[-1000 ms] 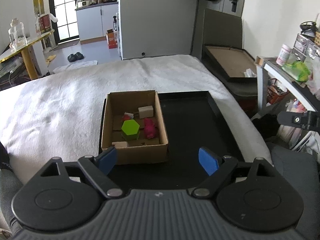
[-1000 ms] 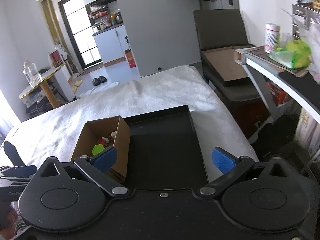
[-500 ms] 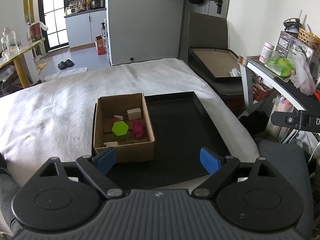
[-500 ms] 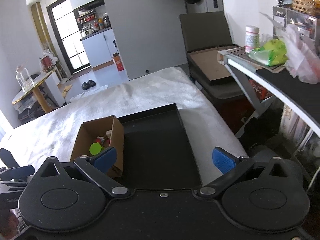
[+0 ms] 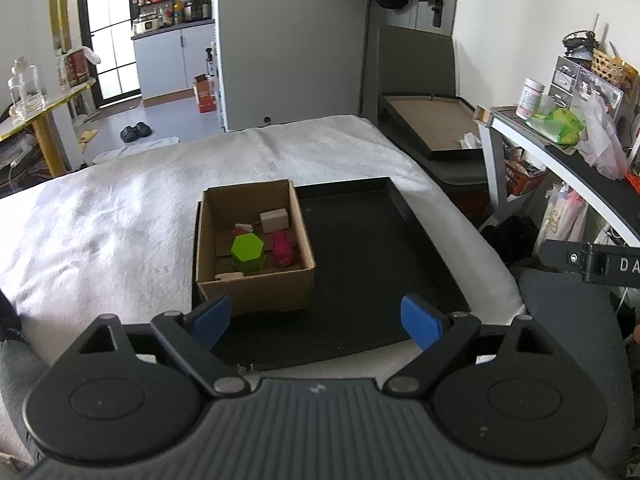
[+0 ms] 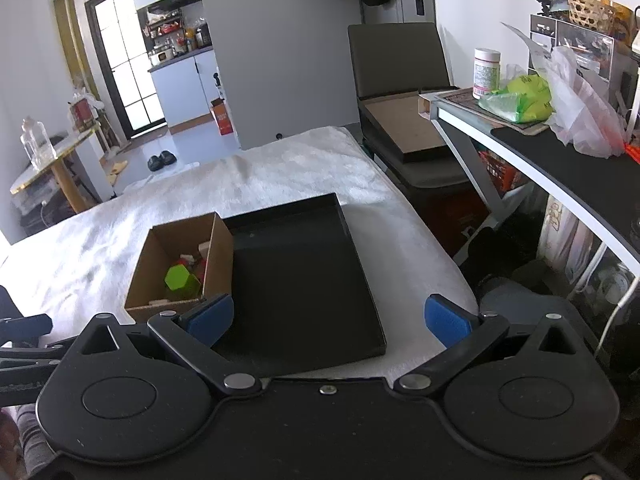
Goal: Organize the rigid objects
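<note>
An open cardboard box [image 5: 256, 292] [image 6: 142, 264] stands on the left part of a black tray [image 5: 380, 264] [image 6: 304, 280] on a white-covered bed. Inside the box lie a green hexagonal block [image 5: 247, 251] [image 6: 181, 278], a pink block [image 5: 282, 248], a pale wooden block [image 5: 274, 219] and smaller pieces. My left gripper [image 5: 316, 320] is open and empty, held back from the tray's near edge. My right gripper [image 6: 328, 318] is open and empty, above the tray's near edge, right of the box.
A white bed cover [image 5: 104, 224] surrounds the tray. A dark chair with a board tray on it [image 5: 432, 128] stands at the far right. A desk [image 6: 560, 168] with bags and a jar is on the right. The other gripper's edge [image 5: 592, 260] shows at right.
Both grippers have pulled back and risen, so the box and tray look smaller and farther. Both stay open and empty. The box's contents have not moved.
</note>
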The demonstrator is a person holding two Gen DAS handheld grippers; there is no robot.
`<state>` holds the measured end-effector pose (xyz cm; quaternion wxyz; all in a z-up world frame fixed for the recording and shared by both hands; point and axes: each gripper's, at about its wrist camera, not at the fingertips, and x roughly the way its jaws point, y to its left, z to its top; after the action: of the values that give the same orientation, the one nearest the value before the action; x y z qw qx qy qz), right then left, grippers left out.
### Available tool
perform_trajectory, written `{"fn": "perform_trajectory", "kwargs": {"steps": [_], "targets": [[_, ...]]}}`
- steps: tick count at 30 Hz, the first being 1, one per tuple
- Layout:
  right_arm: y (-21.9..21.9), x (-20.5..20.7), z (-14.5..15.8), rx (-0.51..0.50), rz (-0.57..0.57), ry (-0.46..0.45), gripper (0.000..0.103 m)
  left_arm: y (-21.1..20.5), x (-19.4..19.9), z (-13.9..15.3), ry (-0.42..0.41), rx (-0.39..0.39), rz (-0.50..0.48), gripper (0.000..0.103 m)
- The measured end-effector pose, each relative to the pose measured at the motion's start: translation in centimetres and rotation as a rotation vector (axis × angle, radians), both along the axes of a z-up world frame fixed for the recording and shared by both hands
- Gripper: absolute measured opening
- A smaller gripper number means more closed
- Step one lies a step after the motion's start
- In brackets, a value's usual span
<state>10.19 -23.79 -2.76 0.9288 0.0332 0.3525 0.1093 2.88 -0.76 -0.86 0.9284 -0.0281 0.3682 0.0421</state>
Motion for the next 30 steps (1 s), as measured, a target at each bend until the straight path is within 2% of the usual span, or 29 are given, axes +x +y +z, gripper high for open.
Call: {"fn": "perform_trajectory", "kwargs": {"steps": [23,30], "targets": [[2.1,-1.4,-0.8,-0.058,0.075,-0.004,0.103,0.7,-1.2,-0.1,-0.001,-0.005,0.035,0.092],[2.2,-1.5,-0.9,-0.059,0.072,0.003,0.103,0.6,-1.2,-0.3,0.002,0.004,0.018,0.092]]}}
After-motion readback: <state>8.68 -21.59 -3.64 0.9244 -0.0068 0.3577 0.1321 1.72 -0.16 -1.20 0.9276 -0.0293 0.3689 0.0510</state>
